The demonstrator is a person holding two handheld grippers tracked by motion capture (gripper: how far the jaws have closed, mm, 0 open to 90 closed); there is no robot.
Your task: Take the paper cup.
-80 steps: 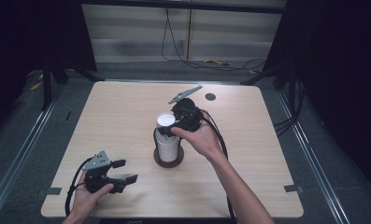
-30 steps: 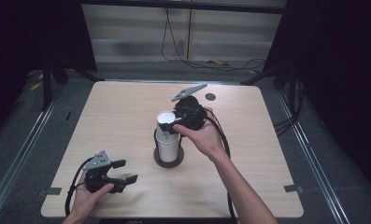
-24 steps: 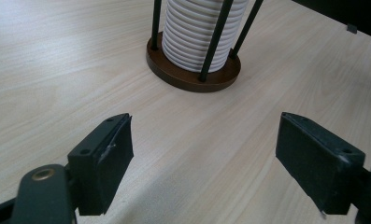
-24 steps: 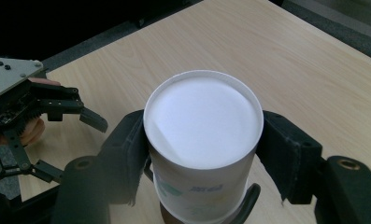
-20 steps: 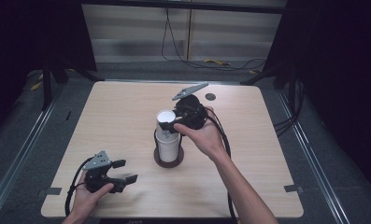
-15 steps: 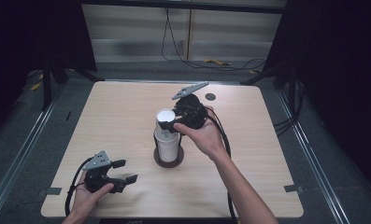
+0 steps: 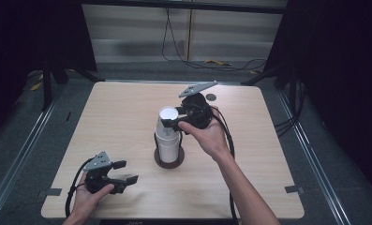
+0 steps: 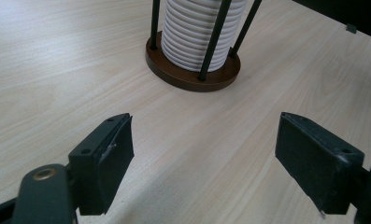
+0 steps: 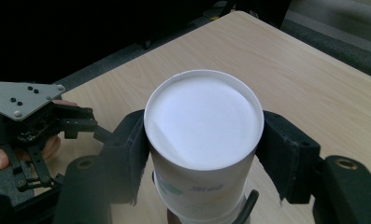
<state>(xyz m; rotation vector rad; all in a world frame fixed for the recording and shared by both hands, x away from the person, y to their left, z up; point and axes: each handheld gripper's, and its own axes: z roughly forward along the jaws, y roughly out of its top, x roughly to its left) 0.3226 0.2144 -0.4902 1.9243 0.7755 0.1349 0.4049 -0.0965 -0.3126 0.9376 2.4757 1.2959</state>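
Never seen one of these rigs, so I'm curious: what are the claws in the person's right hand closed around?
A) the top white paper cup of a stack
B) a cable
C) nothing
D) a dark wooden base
A: the right gripper clamps the top cup on both sides.

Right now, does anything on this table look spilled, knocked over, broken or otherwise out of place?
Nothing stands out. The cup stack stands upright in its rod holder on the round brown base, the right gripper is clamped on the top cup, and the left gripper sits open near the table edge.
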